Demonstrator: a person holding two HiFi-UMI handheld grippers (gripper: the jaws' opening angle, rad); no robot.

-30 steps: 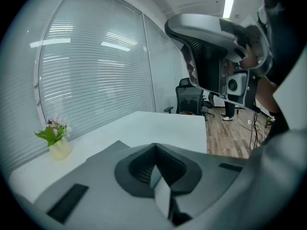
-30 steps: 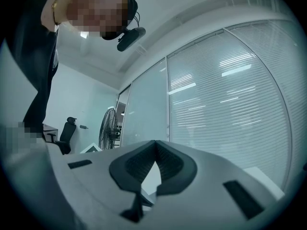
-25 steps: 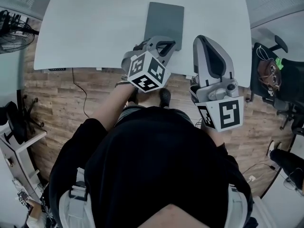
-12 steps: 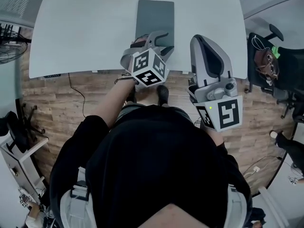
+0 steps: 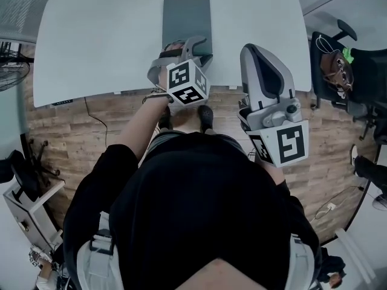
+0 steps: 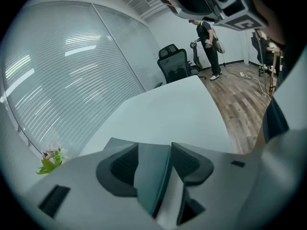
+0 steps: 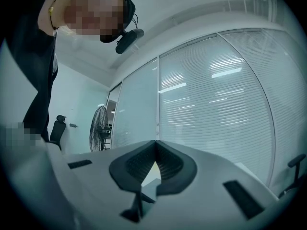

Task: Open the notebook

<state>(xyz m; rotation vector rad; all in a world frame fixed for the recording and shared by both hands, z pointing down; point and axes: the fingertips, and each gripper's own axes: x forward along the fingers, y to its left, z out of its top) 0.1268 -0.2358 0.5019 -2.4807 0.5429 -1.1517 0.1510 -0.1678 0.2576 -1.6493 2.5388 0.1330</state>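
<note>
Closed grey rectangular notebook [image 5: 186,16] lies flat on the white surface [image 5: 91,41], near its front edge. Left tongs [image 5: 188,46] at the notebook's near end — jaws have just been opening and stand wide, its edge between them, unclamped. Right tongs [image 7: 155,145] closed on nothing — to the notebook's right, apart from it.

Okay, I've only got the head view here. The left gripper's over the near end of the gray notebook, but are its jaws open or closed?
Observer: Open. In the left gripper view, the left gripper has its jaws apart. They have just been opening, and the notebook shows in the gap. Whether they touch it I can't tell.
Operator: And the right one, is it holding anything?
Observer: No. In the right gripper view, the right gripper has its jaws together with nothing between them, pointing toward the window blinds.
</note>
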